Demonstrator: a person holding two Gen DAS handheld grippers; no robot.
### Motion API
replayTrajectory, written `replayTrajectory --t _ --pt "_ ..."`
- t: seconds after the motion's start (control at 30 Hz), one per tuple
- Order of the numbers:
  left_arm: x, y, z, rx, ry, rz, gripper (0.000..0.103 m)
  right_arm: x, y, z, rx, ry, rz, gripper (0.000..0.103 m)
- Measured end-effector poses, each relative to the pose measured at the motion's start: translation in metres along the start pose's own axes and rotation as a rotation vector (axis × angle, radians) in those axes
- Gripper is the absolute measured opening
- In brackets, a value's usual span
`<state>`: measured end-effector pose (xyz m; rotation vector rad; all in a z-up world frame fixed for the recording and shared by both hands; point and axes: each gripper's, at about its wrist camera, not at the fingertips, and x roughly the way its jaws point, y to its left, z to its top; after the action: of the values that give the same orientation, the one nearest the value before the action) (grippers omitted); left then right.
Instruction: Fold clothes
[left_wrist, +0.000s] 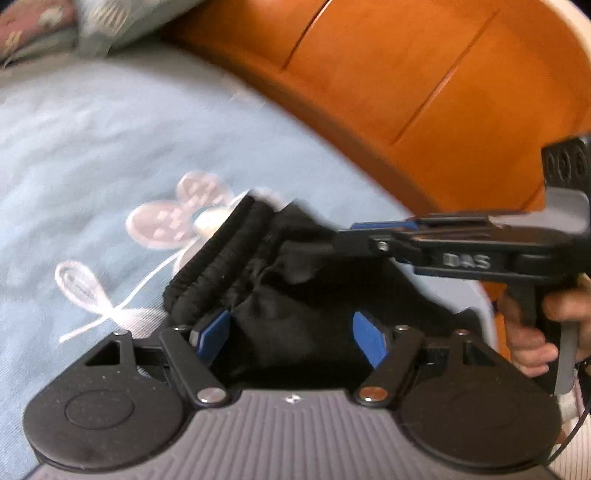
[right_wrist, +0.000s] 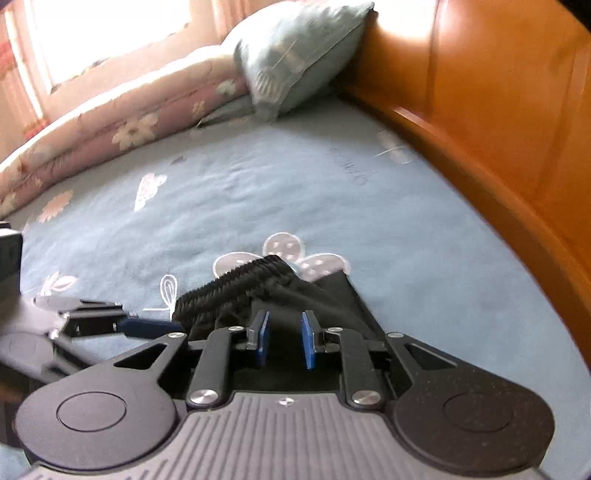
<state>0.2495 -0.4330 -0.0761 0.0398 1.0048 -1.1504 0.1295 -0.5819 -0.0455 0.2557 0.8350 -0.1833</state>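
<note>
Left hand-held gripper: blue pads spread wide over the black garment, not pinching it. Right hand-held gripper: pads narrowly parted, fabric between them; grip cannot be told. Garment is bunched, matte, with a ribbed elastic waistband, lying on the bed's light-blue embroidered sheet beside an orange wooden headboard.

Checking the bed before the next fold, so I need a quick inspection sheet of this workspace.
Surface: light blue bedsheet with embroidered flowers.
Job's things: black garment, bunched, elastic waistband showing.
Clutter: nothing seen.
Grippers: left gripper open, garment between its fingers; right gripper slightly apart above garment, nothing pinched.
Cables: thin dark cable by the hand.
Surroundings: wooden headboard, blue pillow, floral quilt.
</note>
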Motion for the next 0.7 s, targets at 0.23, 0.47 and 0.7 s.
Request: replayTrajectory --t 0.23,0.47,0.7 --pt "-0.033 0.000 0.011 -0.056 -0.045 0.002 0.076 0.044 -0.044 0.013 0.115 0.098 0.036 0.022" --pt "-0.027 0.037 -0.008 -0.397 -0.090 0.004 0.076 0.066 -0.061 0.040 0.113 0.110 0.117 0.021" --pt "-0.006 0.056 -0.012 -0.425 -0.103 0.096 0.073 0.105 -0.073 0.039 0.078 0.137 0.101 0.003"
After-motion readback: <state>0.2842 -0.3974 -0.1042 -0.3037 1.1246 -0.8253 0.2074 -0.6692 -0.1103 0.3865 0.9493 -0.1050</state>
